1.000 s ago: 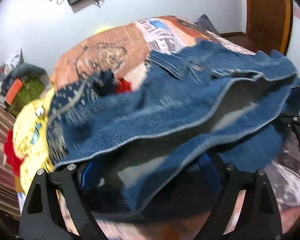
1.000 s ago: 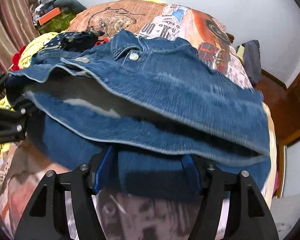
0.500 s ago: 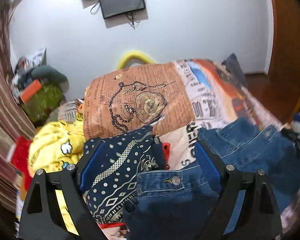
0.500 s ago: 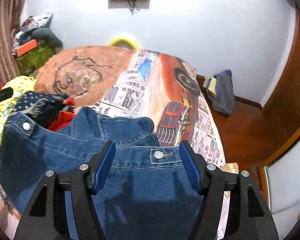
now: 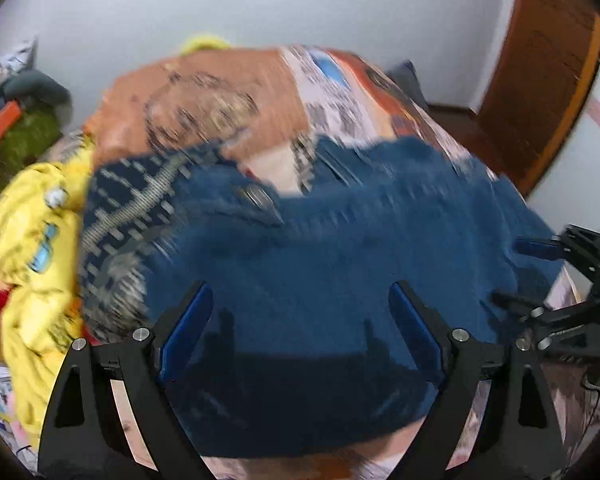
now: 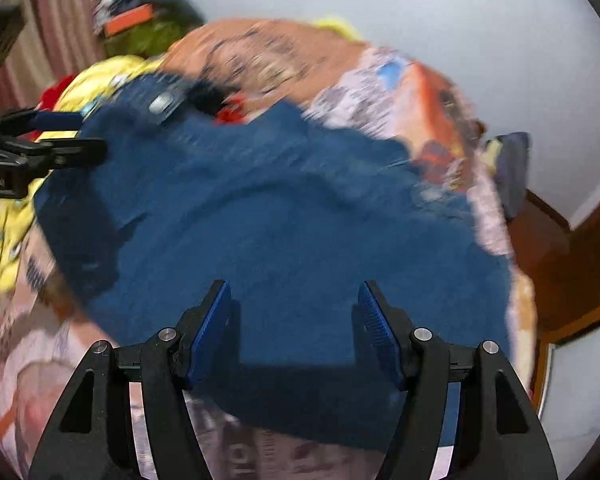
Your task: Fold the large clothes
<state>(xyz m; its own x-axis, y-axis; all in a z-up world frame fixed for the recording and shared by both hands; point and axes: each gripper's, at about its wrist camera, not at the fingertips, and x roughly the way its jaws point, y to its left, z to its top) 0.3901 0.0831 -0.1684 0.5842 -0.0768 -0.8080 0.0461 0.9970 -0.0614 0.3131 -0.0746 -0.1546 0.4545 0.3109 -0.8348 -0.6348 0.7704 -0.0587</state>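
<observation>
A blue denim jacket [image 5: 340, 240] lies folded on the printed bedspread [image 5: 220, 92], blurred by motion in both views. My left gripper [image 5: 300, 320] hovers over its near part, jaws wide open with nothing between the blue pads. In the right wrist view the jacket [image 6: 280, 208] fills the middle. My right gripper [image 6: 294, 316] is open above its near edge and holds nothing. The right gripper [image 5: 540, 276] shows at the jacket's right side, the left gripper [image 6: 60, 136] at its left side.
A yellow garment [image 5: 32, 220], a navy patterned garment [image 5: 128, 208] and something red [image 6: 230, 114] are heaped at the jacket's left. A wooden door [image 5: 540, 80] stands at the right. A dark bag [image 6: 512, 168] sits on the floor beyond the bed.
A second ago the jacket's raised edge draped over both grippers' fingers. It now lies flat on the bed. Since half a second ago both views have tipped down toward the jacket.
</observation>
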